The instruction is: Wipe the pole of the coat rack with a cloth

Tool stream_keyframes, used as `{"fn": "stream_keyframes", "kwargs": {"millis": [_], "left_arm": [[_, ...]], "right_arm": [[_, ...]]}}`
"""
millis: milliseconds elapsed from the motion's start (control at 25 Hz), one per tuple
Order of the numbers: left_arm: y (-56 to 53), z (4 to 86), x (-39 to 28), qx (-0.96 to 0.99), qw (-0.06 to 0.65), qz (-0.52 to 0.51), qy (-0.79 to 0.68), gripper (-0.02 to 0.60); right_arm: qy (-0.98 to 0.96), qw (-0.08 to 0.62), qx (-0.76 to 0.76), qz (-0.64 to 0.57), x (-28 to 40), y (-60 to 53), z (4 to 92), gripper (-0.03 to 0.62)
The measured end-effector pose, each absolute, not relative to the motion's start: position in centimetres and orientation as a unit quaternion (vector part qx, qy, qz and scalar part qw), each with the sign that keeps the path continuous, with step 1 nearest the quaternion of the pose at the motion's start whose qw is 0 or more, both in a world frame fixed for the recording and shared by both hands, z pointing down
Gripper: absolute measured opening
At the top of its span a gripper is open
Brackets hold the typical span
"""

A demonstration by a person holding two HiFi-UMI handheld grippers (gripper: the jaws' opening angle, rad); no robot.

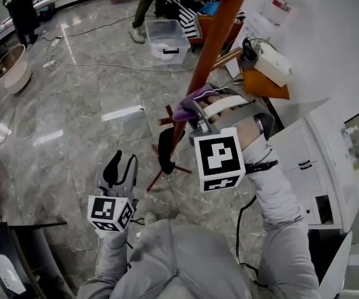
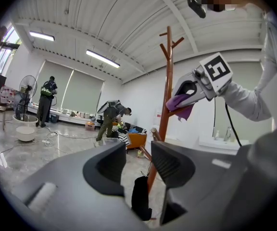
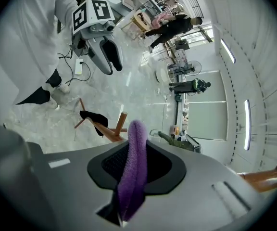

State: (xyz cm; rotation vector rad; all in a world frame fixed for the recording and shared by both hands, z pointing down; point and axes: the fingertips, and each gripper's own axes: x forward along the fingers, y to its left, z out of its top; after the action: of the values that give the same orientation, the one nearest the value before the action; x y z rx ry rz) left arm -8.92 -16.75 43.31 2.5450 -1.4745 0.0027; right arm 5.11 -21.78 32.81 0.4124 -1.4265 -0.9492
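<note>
The coat rack's brown wooden pole (image 1: 214,39) runs from the top of the head view down to its feet. My right gripper (image 1: 195,114) is shut on a purple cloth (image 1: 189,106) and holds it against the pole at mid height. From the left gripper view the cloth (image 2: 179,102) touches the pole (image 2: 166,95) beside the right gripper (image 2: 192,88). In the right gripper view the cloth (image 3: 133,167) stands folded between the jaws. My left gripper (image 1: 120,168) hangs lower left, open and empty, away from the pole.
A black item (image 1: 166,149) hangs from a low peg of the rack. A clear plastic box (image 1: 167,39) sits on the floor behind it. White cabinets (image 1: 316,161) stand to the right. People (image 1: 20,5) move about at the back, near a basin (image 1: 11,67).
</note>
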Motion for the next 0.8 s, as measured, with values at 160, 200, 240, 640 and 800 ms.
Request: {"fn": "stream_keyframes", "kwargs": {"millis": [160, 200, 240, 640, 800], "left_arm": [[-16.6, 43.5, -9.0, 0.862, 0.1, 0.001, -0.496, 0.17], [-16.6, 43.5, -9.0, 0.863, 0.101, 0.0, -0.496, 0.17], [-16.5, 43.6, -9.0, 0.863, 0.101, 0.0, -0.496, 0.17], [-16.2, 43.5, -9.1, 0.862, 0.101, 0.002, -0.497, 0.17], [-16.1, 43.5, -9.2, 0.862, 0.101, 0.0, -0.497, 0.17]], "right_arm": [[-0.617, 0.636, 0.181, -0.427, 4.7, -21.3, 33.0, 0.067], [-0.617, 0.636, 0.18, -0.428, 4.5, -21.2, 33.0, 0.067], [-0.617, 0.635, 0.18, -0.43, 4.4, -21.1, 33.0, 0.067], [-0.624, 0.623, 0.158, -0.444, 2.5, -19.3, 34.0, 0.067], [-0.648, 0.608, 0.151, -0.433, 1.3, -18.1, 34.6, 0.067]]}}
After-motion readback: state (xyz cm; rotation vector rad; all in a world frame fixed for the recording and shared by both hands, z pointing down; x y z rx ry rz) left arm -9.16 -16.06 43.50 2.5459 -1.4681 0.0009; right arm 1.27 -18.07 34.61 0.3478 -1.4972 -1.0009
